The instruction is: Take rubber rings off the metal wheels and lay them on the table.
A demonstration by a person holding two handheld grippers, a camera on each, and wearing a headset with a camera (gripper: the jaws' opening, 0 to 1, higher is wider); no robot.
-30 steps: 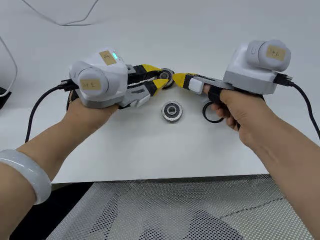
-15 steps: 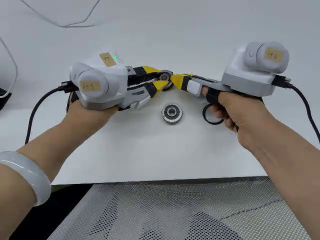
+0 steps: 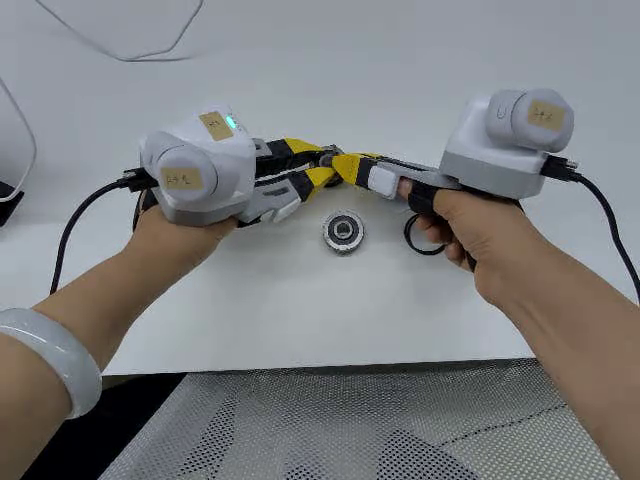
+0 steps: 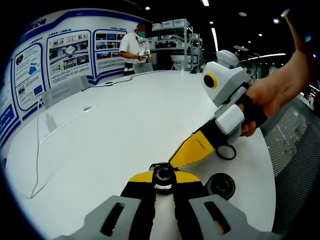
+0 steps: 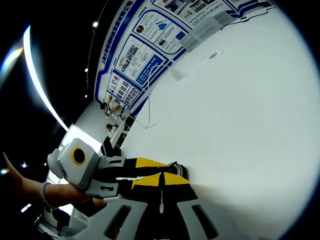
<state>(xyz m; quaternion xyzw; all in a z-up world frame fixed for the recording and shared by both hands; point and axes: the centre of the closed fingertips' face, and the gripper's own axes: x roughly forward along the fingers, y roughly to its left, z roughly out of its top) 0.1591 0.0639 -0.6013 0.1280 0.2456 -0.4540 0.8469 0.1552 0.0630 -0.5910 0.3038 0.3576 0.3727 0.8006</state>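
Note:
My left gripper [image 4: 164,182] is shut on a small metal wheel [image 4: 163,173] that wears a black rubber ring, held above the white table [image 3: 300,290]. My right gripper [image 5: 162,180] comes in from the right. Its yellow jaws are closed together at the rim of that wheel [image 5: 180,171], pinching the ring's edge. In the head view the two sets of yellow jaws meet nose to nose, left gripper [image 3: 322,166] against right gripper [image 3: 338,166]. A second wheel [image 3: 343,230] lies flat on the table below them. A loose black rubber ring [image 3: 416,240] lies beside it, partly under the right hand.
Cables run from both grippers, and a thin grey cable [image 3: 120,50] curls at the table's far side. The table's front edge [image 3: 320,365] is close to me, with perforated metal mesh [image 3: 330,430] below it. A person [image 4: 134,46] stands at the far end.
The right gripper has moved left, so its jaw tips now overlap the left gripper's jaws at the held wheel. The wheel and ring on the table have not moved.

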